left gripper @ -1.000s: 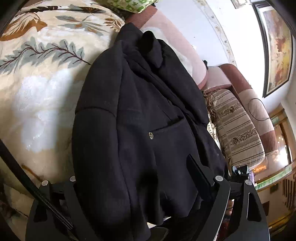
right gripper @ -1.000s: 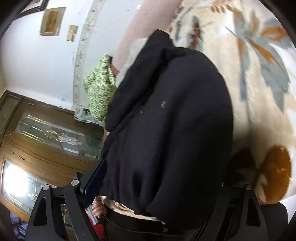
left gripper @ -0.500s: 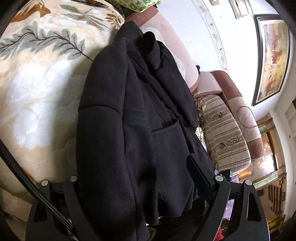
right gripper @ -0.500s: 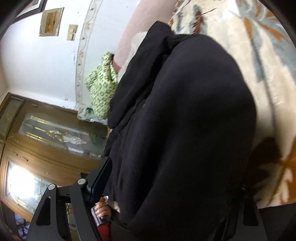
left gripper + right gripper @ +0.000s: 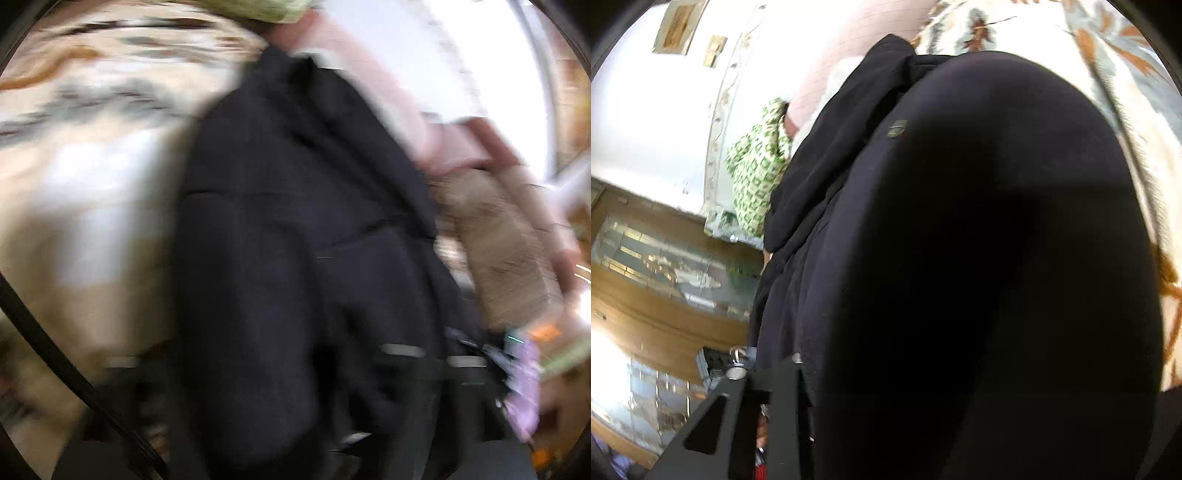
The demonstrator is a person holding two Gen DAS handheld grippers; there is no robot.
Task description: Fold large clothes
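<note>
1. The black jacket [image 5: 295, 240] lies on a floral blanket [image 5: 92, 177], collar at the far end by a pink cushion [image 5: 388, 85], hem at the near edge.
2. Against the earlier pictures, the jacket lies as before; in both views its cloth now fills more of the picture.
3. Left gripper [image 5: 266, 369]: its jaws have just been closing with the near hem between them. The picture is heavily blurred, so whether the pads press the cloth cannot be told.
4. Right gripper [image 5: 923, 387]: its jaws have likewise just been closing, cloth between them. Only the left finger [image 5: 783, 398] shows; the other is hidden under the fabric, so the grip cannot be told.
5. Left view alone: a striped cushion [image 5: 509, 258] to the right.
6. Right view alone: a green patterned bag [image 5: 757, 177], a wooden cabinet [image 5: 665, 266] and a metal button [image 5: 897, 128] on the jacket.
</note>
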